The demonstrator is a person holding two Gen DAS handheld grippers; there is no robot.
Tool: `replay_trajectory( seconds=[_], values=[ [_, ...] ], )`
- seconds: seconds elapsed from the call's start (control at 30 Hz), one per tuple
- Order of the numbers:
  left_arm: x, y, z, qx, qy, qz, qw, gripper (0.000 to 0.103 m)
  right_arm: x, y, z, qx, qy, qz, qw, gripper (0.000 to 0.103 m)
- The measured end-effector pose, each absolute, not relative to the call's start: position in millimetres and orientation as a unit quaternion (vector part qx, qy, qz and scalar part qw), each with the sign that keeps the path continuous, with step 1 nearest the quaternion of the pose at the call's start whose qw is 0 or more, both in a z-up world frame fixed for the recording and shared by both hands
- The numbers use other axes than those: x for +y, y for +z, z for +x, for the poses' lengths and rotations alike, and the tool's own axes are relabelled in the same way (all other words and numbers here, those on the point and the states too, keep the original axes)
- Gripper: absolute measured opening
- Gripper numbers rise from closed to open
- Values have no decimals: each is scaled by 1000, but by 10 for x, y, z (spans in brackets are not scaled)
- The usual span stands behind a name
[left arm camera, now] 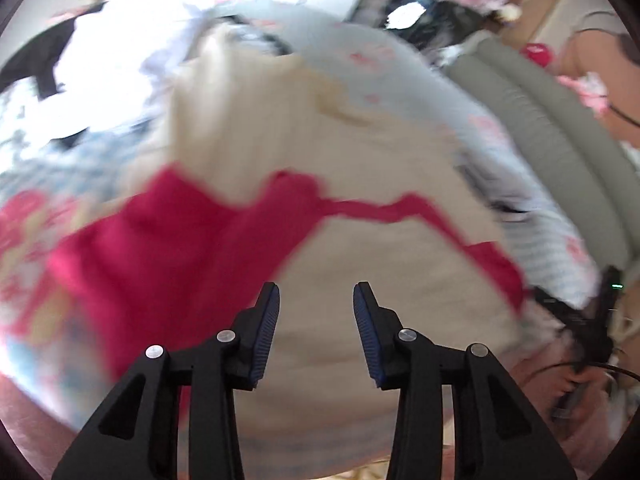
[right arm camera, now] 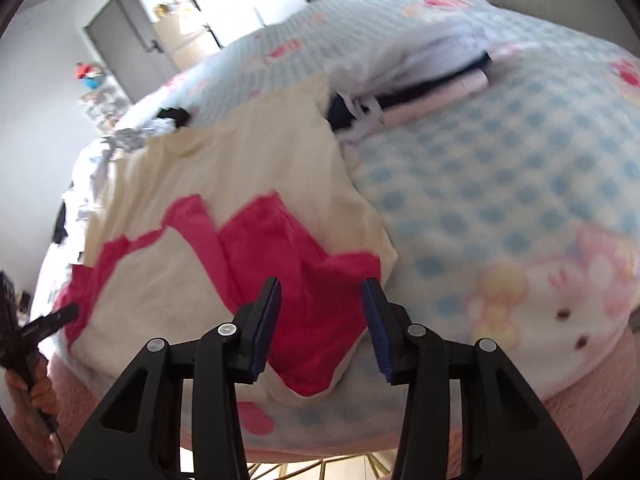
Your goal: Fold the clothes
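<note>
Left gripper point(left arm camera: 316, 296): jaws wide apart, nothing between them. Cream cloth garment with crimson zigzag band point(left arm camera: 360, 208) lies spread just ahead of its fingers, on the blue-checked cartoon-print blanket point(right arm camera: 500, 184). Right gripper point(right arm camera: 322, 292): jaws wide, empty, above the garment's crimson corner. View blurred.
</note>
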State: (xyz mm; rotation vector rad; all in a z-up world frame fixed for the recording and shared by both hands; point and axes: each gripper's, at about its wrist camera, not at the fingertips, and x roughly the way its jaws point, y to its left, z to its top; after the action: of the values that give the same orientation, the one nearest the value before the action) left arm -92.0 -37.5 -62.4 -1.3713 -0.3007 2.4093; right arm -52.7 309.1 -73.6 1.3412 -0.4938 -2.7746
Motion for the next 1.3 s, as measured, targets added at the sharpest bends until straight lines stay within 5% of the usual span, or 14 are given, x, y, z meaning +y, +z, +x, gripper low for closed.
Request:
replay_trajectory(
  seconds=[0.2, 0.4, 0.6, 0.77, 1.07, 1.3],
  values=[
    [249, -600, -1036, -85, 838, -486, 235, 42, 3071, -950, -768, -109, -880, 462, -13, 41],
    [-94, -784, -699, -145, 830, -497, 208, 42, 3317, -838, -565, -118, -887, 441, -64, 47],
    [-205, -850, -682, -166, 834, -491, 190, 49, 2699, -519, -589, -93, -899, 417, 97, 48],
    [-331, -911, -745, -182, 821, -508, 187, 49, 2199, -852, -772, -88, -872, 465, 128, 48],
    [-1300, -279, -376, -178, 894, -402, 84, 50, 2362, -700, -619, -67, -881, 461, 85, 53],
    [-1818, -342, -649, -147, 892, -427, -8, 49, 2175, -864, -862, -77, -865, 486, 100, 54]
  ],
)
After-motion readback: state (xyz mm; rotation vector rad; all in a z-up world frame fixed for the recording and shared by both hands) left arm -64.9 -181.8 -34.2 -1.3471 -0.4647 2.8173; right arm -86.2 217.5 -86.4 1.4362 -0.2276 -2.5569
